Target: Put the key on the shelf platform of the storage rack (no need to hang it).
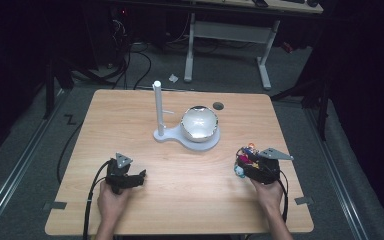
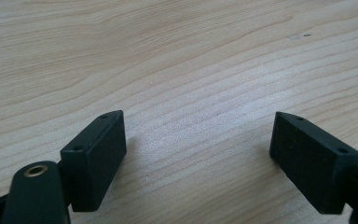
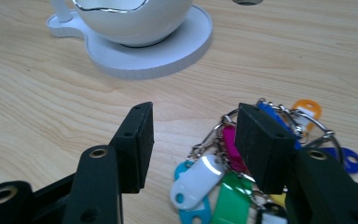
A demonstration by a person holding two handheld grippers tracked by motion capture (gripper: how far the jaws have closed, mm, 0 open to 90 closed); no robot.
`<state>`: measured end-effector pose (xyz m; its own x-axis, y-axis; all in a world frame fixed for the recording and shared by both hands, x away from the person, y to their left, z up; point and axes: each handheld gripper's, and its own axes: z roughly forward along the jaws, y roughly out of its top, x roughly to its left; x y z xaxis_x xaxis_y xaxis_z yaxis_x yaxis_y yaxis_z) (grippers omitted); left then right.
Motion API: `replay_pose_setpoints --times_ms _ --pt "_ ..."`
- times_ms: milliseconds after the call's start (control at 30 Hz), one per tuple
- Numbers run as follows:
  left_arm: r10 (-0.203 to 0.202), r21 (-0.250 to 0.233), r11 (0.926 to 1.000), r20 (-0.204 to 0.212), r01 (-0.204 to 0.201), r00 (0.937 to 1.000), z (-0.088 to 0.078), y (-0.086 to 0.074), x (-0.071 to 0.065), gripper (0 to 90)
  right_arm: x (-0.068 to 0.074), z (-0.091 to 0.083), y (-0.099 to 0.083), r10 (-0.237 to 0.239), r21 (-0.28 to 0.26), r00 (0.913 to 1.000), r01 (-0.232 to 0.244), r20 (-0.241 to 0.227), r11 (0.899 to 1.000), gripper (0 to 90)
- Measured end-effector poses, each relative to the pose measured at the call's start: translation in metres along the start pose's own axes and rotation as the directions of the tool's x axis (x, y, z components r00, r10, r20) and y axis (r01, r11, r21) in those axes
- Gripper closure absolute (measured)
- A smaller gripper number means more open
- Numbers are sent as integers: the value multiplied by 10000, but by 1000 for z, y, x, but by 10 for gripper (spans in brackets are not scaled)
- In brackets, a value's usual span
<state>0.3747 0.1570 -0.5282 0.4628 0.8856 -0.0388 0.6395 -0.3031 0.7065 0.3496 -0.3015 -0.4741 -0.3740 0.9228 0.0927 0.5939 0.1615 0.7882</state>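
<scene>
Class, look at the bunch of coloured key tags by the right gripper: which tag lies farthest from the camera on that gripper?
The orange tag, at the far edge of the bunch; the turquoise, green and pink tags lie nearer, between the jaws.

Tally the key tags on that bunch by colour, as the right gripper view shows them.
On the key bunch, colours partly hidden by the right gripper:
Blue tags: 2
Orange tag: 1
Pink tag: 1
Green tag: 1
Cyan tag: 1
White tag: 1
Total: 7
</scene>
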Motion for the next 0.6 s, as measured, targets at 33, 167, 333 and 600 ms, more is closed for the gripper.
replay_pose_setpoints --times_ms 33,167,333,600 --pt "-3 -2 10000 0 3 10000 0 0 0 189 -4 -1 1 101 -46 9999 -100 99 9999 477" --pt "6 0 10000 1 -6 10000 0 0 0 189 -11 -1 3 249 -6 9994 -249 239 9997 475" --pt "7 -1 10000 1 -7 10000 0 0 0 189 -26 2 6 513 106 9975 -519 477 9986 481" --pt "4 -2 10000 3 -4 10000 0 0 0 189 -40 9 10 765 232 9950 -781 638 9967 479"
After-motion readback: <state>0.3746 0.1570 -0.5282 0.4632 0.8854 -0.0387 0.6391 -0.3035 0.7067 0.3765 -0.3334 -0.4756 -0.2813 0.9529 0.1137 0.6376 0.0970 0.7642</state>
